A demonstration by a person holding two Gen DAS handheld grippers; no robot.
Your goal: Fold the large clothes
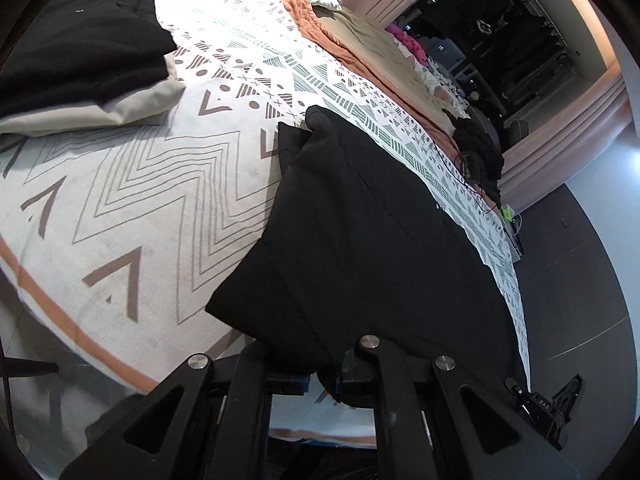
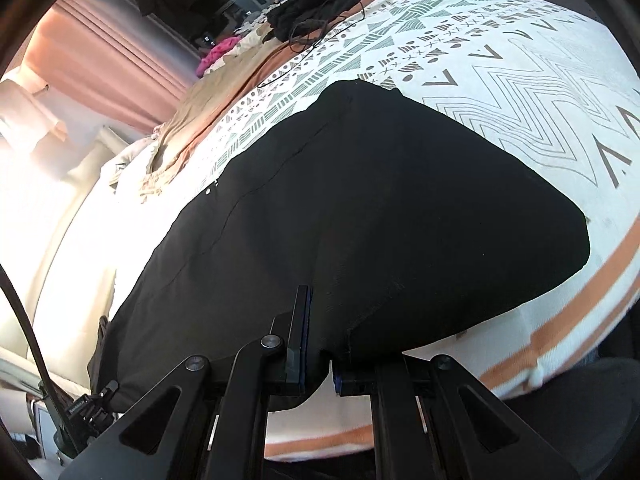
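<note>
A large black garment (image 1: 360, 240) lies spread over the patterned white bedspread (image 1: 140, 200), its far end bunched near the bed's middle. My left gripper (image 1: 324, 380) is shut on the garment's near edge, the cloth pinched between its pads. In the right wrist view the same black garment (image 2: 380, 208) fills the centre, stretched flat toward the far side. My right gripper (image 2: 320, 360) is shut on the near hem, with cloth folded up between its fingers. The other gripper (image 1: 548, 400) shows at the lower right of the left wrist view, by the garment's edge.
A stack of folded black and grey clothes (image 1: 80, 68) sits at the far left of the bed. A tan blanket (image 1: 372, 40) and a heap of dark clothes with a cable (image 2: 320, 8) lie along the far side. Pink curtains (image 2: 112, 48) hang beyond.
</note>
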